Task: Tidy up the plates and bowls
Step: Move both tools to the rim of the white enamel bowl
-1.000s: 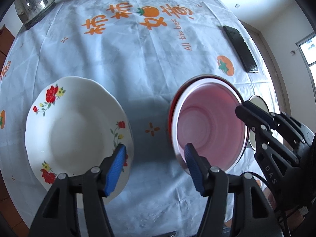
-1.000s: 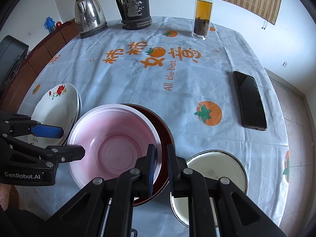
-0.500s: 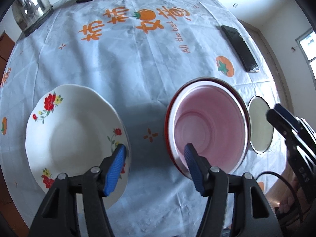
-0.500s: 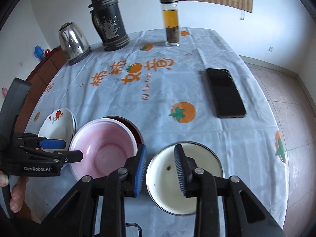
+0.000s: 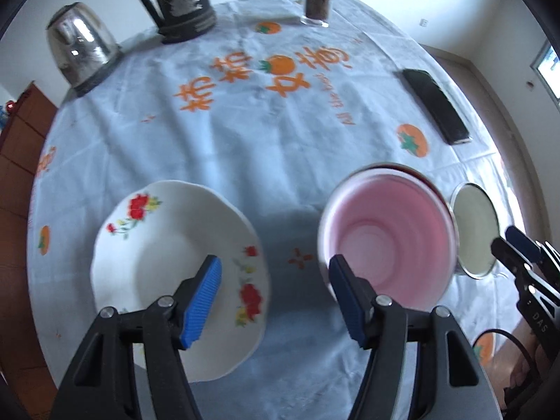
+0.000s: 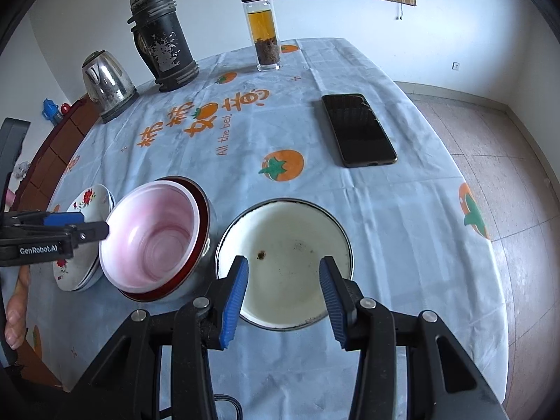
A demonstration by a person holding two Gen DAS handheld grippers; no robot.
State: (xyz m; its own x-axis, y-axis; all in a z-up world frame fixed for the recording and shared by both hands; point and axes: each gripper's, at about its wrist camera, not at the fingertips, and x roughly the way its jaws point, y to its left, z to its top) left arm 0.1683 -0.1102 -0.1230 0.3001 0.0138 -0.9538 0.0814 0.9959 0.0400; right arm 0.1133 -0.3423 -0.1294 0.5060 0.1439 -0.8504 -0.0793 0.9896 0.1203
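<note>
The left gripper (image 5: 274, 294) hangs above the worktop (image 5: 245, 147) with its blue-padded jaws wide apart and nothing between them. Under its left finger lies the white round plate with red flowers (image 5: 157, 245), on top of a small stack of such plates. Under its right finger stands the pink plastic bowl (image 5: 388, 234), which sits nested inside a dark red bowl (image 6: 204, 206).

The right gripper (image 6: 283, 294) has just been opening its jaws; they now stand partly open and hold nothing. Directly below them, between the two blue pads (image 6: 236, 290), is the cream enamel bowl with a dark metal rim (image 6: 283, 241), with a few brown specks on its bottom. The pads do not touch it. The pink bowl stands just to the left of this gripper, close beside the enamel bowl.

Farther ahead of both grippers, on the pale blue cloth with orange fruit prints, lie a black phone (image 6: 358, 129), a steel kettle (image 6: 106, 82), a dark worn thermos jug (image 6: 162, 36) and a glass bottle of tea (image 6: 262, 28).
</note>
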